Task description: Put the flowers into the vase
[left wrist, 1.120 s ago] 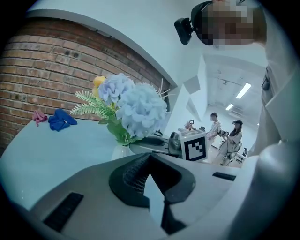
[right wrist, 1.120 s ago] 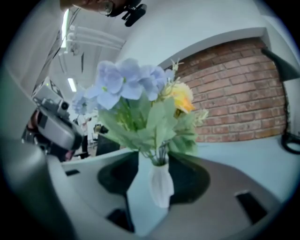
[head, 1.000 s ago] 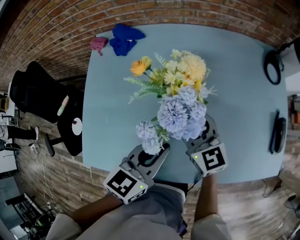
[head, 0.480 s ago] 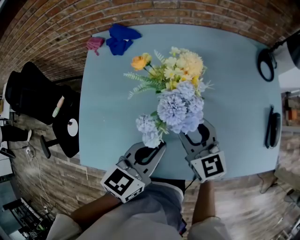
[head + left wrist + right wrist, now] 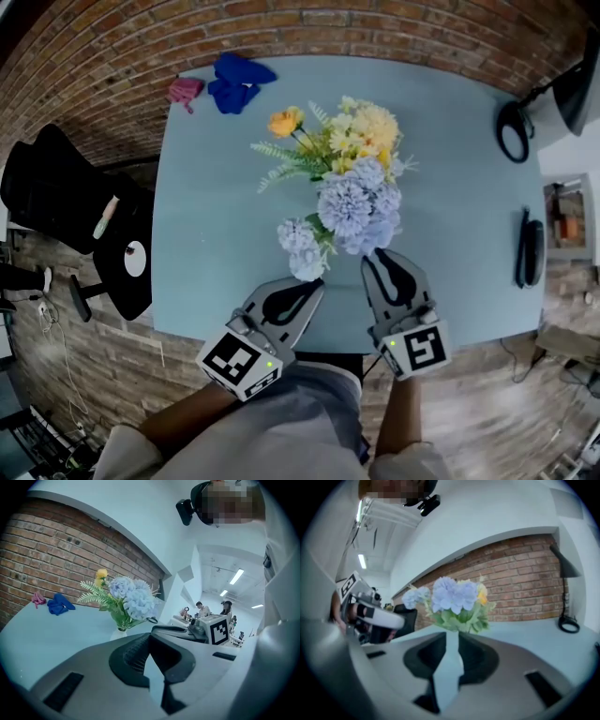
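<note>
A bouquet point(image 5: 352, 202) of pale blue, yellow and orange flowers stands in the middle of the light blue table point(image 5: 206, 216). From above, the blooms hide the vase. The left gripper view shows the bouquet point(image 5: 126, 599) upright in a small white vase point(image 5: 120, 633). My left gripper point(image 5: 317, 283) is shut and empty, just short of the lowest blue bloom point(image 5: 302, 251). My right gripper point(image 5: 376, 255) sits below the bouquet's right side. Its jaws have just been closing to a narrow gap with nothing in it. In the right gripper view the bouquet point(image 5: 454, 597) stands ahead of that gap.
A blue cloth point(image 5: 234, 80) and a pink item point(image 5: 183, 89) lie at the table's far left corner. A black looped object point(image 5: 511, 131) and a black handset-like thing point(image 5: 530, 248) are at the right side. A black chair point(image 5: 66, 202) stands left of the table.
Both grippers have drawn back from the bouquet toward the table's near edge. The left jaws, earlier open around the small blue bloom, have closed clear of it. The right jaws have narrowed.
</note>
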Available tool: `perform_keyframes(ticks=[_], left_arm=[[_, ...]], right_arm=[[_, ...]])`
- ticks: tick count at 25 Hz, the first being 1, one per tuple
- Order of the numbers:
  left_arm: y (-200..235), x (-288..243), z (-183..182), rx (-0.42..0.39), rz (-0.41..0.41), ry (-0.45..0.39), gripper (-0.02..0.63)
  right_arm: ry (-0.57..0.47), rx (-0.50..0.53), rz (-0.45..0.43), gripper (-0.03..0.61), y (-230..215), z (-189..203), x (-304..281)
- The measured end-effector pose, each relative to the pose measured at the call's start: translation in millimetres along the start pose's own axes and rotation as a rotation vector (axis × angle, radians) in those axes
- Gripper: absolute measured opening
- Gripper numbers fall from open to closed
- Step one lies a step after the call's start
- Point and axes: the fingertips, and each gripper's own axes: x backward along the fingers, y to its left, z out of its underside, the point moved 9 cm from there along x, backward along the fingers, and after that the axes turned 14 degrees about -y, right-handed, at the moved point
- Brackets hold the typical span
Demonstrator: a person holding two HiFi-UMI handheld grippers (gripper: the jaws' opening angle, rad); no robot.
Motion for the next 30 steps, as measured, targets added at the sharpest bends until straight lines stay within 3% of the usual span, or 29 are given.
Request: perform_keyframes(ticks=[6,17,30], left_arm=[[4.8,8.7,-11.2,-0.004,0.006,-0.033,0.015],[29.1,47.1,-26.1,0.001,-0.044,-0.072,0.015],[35.6,76.2,-54.5,-0.041,-0.006,-0.146,0.015]], right_arm=[[-0.009,0.018,-0.005,0.037,26.1,-24.7,5.7],[-0.017,0.004,-0.014,0.023,87.3,-46.0,6.1],[-0.011,-0.007,0.061,0.021,137.5,-64.5,-2.2]])
